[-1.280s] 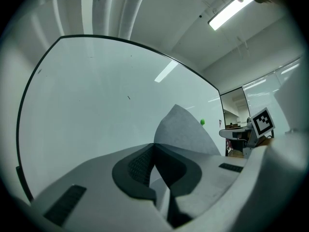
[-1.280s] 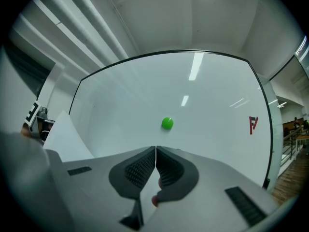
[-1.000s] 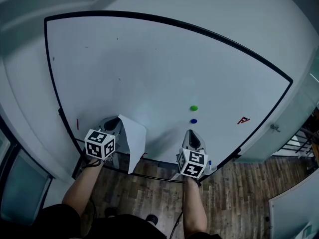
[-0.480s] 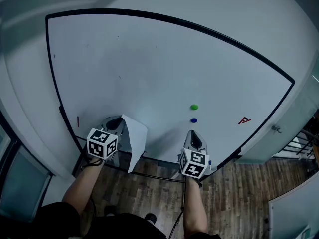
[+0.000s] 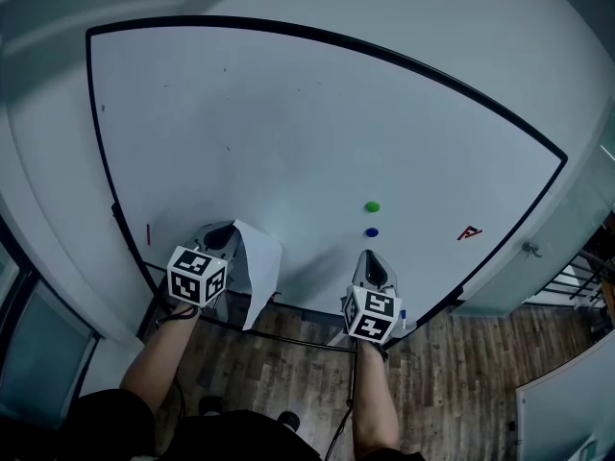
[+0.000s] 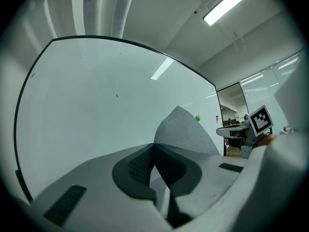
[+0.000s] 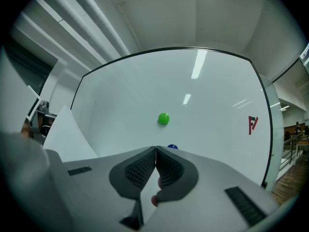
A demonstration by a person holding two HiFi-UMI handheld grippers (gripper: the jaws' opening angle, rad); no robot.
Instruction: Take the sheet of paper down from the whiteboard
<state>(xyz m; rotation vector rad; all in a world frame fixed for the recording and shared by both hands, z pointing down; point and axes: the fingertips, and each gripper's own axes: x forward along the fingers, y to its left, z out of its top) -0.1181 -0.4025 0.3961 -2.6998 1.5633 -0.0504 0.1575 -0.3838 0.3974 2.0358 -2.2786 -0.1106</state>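
My left gripper point(image 5: 223, 240) is shut on the white sheet of paper point(image 5: 258, 272) at the lower left of the whiteboard point(image 5: 288, 123). The sheet curls away from the board and hangs down to the right of the jaws. In the left gripper view the paper point(image 6: 186, 134) rises from between the closed pads point(image 6: 140, 166). My right gripper point(image 5: 372, 262) points at the board just below a blue magnet point(image 5: 372, 231) and a green magnet point(image 5: 372, 206). Its pads point(image 7: 145, 170) meet at the tips. A small red bit point(image 7: 159, 183) shows behind them; what it is I cannot tell.
A small red logo mark point(image 5: 469, 231) sits at the board's lower right. The board's black frame point(image 5: 500, 248) and a bottom rail run just under both grippers. Wooden floor point(image 5: 461, 373) lies below. A short red mark point(image 5: 148, 233) is at the board's left edge.
Both grippers keep their places. The hanging lower corner of the sheet has drifted slightly up and to the left.
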